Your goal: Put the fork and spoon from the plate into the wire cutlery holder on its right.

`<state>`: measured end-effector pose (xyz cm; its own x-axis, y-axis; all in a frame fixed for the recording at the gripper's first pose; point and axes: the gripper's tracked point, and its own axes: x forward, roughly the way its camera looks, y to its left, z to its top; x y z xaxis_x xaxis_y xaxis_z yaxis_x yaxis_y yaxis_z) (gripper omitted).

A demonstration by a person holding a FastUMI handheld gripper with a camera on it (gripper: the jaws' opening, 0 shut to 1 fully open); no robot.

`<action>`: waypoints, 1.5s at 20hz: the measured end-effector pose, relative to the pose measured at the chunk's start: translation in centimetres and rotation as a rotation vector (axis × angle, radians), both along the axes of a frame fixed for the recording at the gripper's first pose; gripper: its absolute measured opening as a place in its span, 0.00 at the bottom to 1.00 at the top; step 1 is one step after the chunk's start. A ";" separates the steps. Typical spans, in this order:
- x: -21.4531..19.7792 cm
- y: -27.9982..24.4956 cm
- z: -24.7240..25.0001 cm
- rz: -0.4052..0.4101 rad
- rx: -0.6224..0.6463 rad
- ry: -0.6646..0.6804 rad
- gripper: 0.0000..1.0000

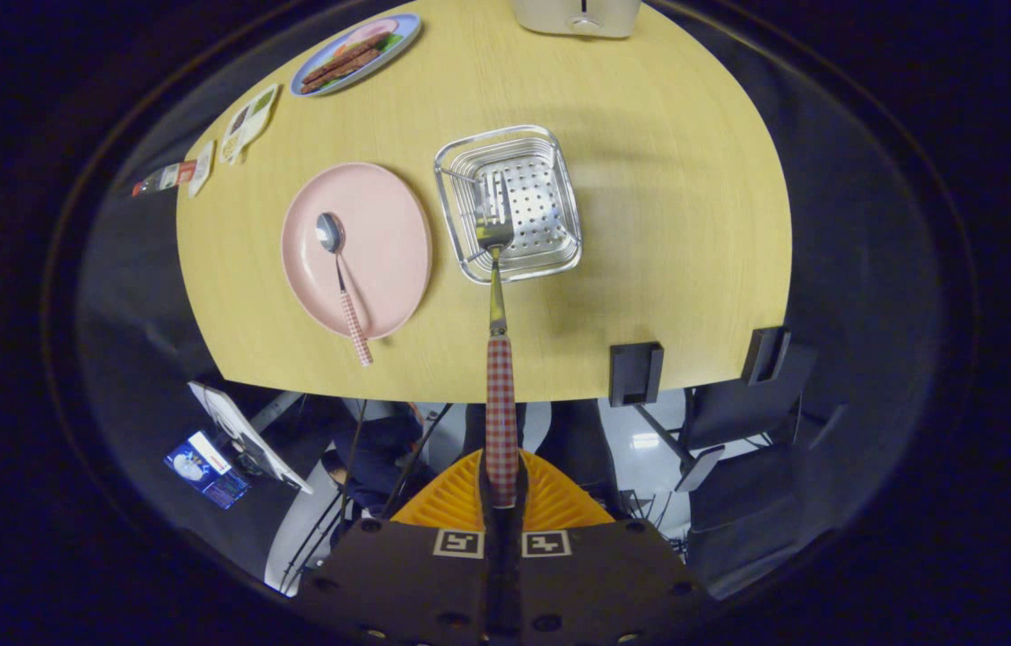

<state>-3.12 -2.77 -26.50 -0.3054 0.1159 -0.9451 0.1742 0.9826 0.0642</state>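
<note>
Fingers clamp the fork handle, tines over the wire holder; spoon lies on the pink plate mid-desk.

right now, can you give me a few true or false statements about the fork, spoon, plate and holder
1. The gripper is shut on the fork by its checked handle. True.
2. The fork's tines lie on the pink plate. False: they show over the wire cutlery holder, beyond the fingers.
3. The spoon is already in the holder. False: it lies on the pink plate, its handle end reaching past the rim toward the gripper.
4. The holder stands to the right of the pink plate on the wooden table. True.
5. The holder already has a knife in it. False: no cutlery lies in it; the held fork shows over it.
</note>
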 end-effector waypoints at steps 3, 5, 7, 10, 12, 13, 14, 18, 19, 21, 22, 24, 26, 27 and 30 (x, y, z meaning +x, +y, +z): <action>0.8 -0.5 0.2 0.003 -0.001 0.031 0.01; 1.6 -1.0 0.1 0.002 -0.013 0.042 0.01; 2.1 -1.6 0.0 0.004 -0.025 0.065 0.01; 2.4 -1.9 -0.1 0.013 -0.029 0.106 0.01; 2.5 -2.1 -0.1 0.016 -0.022 0.129 0.01; 2.6 -2.1 -0.2 0.017 -0.021 0.133 0.01; 2.8 -2.0 -0.2 0.018 -0.020 0.138 0.01; 3.3 -1.5 -0.5 0.038 -0.012 0.155 0.05; 3.3 -1.5 -0.5 0.042 -0.013 0.157 0.05; 3.7 -1.3 -0.5 0.044 -0.013 0.144 0.10; 3.9 -1.3 -0.4 0.045 -0.017 0.132 0.10; 4.3 -1.2 -0.1 0.054 -0.014 0.111 0.13; 4.3 -0.6 0.5 0.037 0.015 0.104 0.51; 4.2 -0.4 0.7 0.031 0.023 0.102 0.70; 3.9 0.0 1.1 0.029 0.026 0.077 0.73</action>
<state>0.76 -2.78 -25.39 -0.3810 0.1301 -0.9154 0.1511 0.9855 0.0772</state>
